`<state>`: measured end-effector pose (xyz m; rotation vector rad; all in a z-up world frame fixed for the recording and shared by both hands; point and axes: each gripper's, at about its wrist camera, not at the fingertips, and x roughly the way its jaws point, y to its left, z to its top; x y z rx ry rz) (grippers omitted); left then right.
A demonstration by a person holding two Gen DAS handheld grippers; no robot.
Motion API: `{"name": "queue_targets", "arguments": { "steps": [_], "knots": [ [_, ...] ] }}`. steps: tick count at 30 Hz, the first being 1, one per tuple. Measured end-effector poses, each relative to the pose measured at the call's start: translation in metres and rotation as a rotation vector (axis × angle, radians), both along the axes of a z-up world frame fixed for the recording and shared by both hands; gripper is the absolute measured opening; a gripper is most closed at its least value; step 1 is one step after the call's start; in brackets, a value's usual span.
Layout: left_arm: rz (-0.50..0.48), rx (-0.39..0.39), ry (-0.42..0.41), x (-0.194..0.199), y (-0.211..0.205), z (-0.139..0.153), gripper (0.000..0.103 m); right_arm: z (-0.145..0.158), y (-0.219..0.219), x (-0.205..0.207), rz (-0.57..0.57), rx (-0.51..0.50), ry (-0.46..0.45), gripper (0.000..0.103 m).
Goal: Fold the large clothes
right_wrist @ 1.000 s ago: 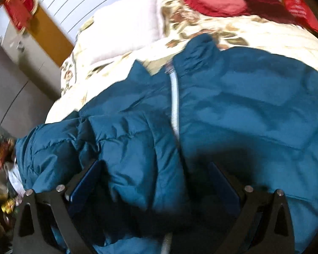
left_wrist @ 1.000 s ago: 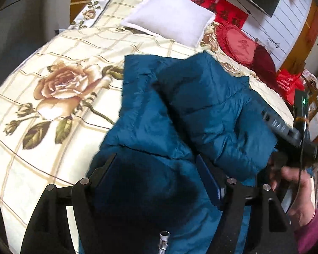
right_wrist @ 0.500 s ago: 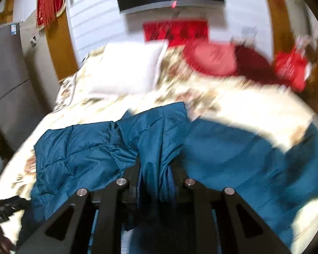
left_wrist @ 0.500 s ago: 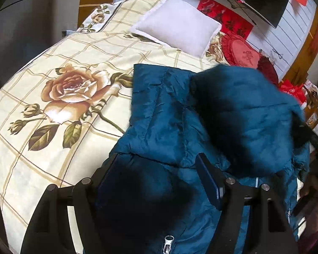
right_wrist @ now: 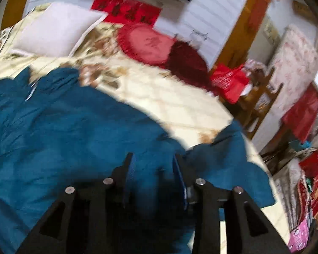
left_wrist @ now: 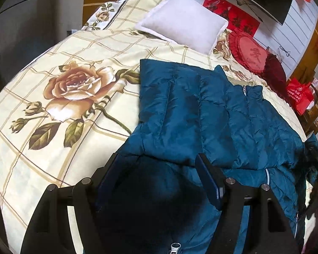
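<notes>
The blue down jacket [left_wrist: 212, 114] lies on the bed [left_wrist: 53, 152], one sleeve folded across. Both the left claw [left_wrist: 159, 182] and the right claw [right_wrist: 153, 175] hover wide, empty. The puffy sleeve may spring open unless pressed flat.

1 teal quilted puffer jacket [left_wrist: 218, 114] lies on 1 rose-print cream bedspread [left_wrist: 74, 89]. There are 1 white square pillow [left_wrist: 183, 21], 2 red round cushions [left_wrist: 252, 53] and 1 red plastic bag [left_wrist: 299, 95].
</notes>
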<state>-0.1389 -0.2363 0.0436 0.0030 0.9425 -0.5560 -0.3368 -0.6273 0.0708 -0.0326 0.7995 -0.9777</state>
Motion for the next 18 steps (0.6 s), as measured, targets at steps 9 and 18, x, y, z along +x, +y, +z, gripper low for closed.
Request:
{"name": "queue_targets", "arguments": {
  "steps": [9,18],
  "knots": [
    [-0.003,-0.033,-0.036,-0.001,-0.008,0.006,0.070,0.016,-0.005,-0.012,0.226,0.429,-0.255,0.047],
    [-0.013,0.060,-0.075,0.004,-0.022,-0.006,0.070,-0.053,0.019,0.030,0.281,0.482,-0.121,0.047]
  ]
}}
